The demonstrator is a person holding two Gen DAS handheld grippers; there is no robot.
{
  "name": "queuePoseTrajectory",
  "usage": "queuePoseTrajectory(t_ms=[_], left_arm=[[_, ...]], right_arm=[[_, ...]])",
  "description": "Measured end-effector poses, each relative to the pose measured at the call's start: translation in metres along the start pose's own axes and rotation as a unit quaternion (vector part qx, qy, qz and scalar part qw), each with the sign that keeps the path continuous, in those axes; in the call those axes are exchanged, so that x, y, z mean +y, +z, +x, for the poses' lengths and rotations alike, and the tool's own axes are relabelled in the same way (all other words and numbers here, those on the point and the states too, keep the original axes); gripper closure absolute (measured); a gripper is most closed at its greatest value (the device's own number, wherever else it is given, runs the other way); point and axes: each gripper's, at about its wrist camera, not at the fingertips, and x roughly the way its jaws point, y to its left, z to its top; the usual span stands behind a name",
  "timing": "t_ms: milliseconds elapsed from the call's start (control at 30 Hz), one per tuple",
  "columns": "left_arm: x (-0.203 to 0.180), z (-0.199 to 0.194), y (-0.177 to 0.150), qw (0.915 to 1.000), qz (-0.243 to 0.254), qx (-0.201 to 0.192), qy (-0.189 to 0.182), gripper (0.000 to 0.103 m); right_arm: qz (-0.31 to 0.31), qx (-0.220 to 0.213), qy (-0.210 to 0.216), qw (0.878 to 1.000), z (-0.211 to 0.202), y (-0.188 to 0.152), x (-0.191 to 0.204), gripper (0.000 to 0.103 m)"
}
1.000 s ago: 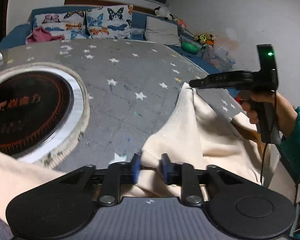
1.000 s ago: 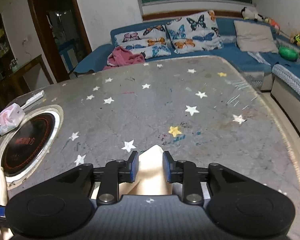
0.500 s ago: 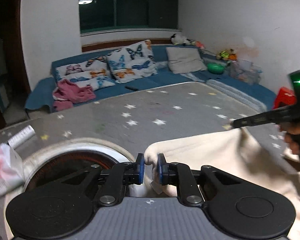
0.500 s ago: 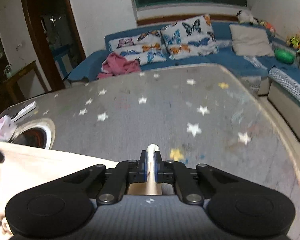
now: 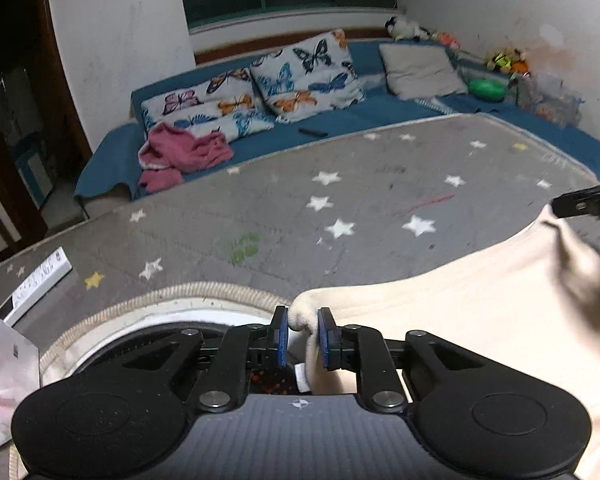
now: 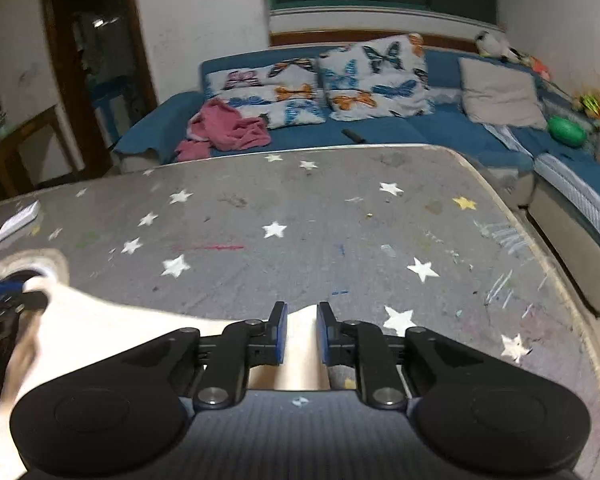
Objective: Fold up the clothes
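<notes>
While I hold a gripper in each hand, the cloth (image 5: 452, 312) hangs stretched between them over the table (image 5: 380, 200). My left gripper (image 5: 302, 334) has its blue pads (image 5: 283, 334) clamped on one bunched corner of the cream fabric, which bulges up at 12 o'clock between the fingers. From that corner the cloth runs toward 2 o'clock in my left view, its top edge sagging in a shallow curve until it reaches the other gripper's dark tip at 3 o'clock.

In my right view the right gripper (image 6: 302, 334) has a strip of the same cloth (image 6: 140, 328) lying between its pads (image 6: 323, 334); the pads look a little apart from the fabric's sides, so I cannot tell whether they pinch it or only flank it. From there the fabric stretches toward 9 o'clock, where my left gripper's tip (image 6: 4, 296) holds the far corner. So the long axis runs side to side between my hands, across the near edge of the table.

A round burner (image 5: 148, 320) sits under my left gripper, with a packet (image 5: 4, 384) at 9 o'clock. A sofa (image 6: 380, 132) lies beyond the table at 12 o'clock.
</notes>
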Motion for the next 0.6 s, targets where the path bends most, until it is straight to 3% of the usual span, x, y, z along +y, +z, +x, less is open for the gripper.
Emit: queuePoseTrajectory(t_ms=[167,300,533,600], left_arm=[[0.001,-0.021,0.0,0.9997,-0.02,-0.014,-0.005,0.083],[-0.016,-0.043,0.002,0.9985,-0.008,-0.024,-0.048,0.083],[-0.049,-0.041,0.001,0.9952,0.018,-0.003,-0.096,0.083],[-0.053,-0.034,0.0,0.9942,0.016,0.009,-0.106,0.083]], right_arm=[[-0.049,0.012,0.034,0.998,-0.029,-0.013,0.013,0.088],[-0.099,0.028,0.081,0.991,-0.062,-0.036,0.033,0.088],[-0.195,0.05,0.148,0.968,-0.115,-0.082,0.074,0.086],[-0.222,0.056,0.166,0.959,-0.13,-0.095,0.085,0.08]])
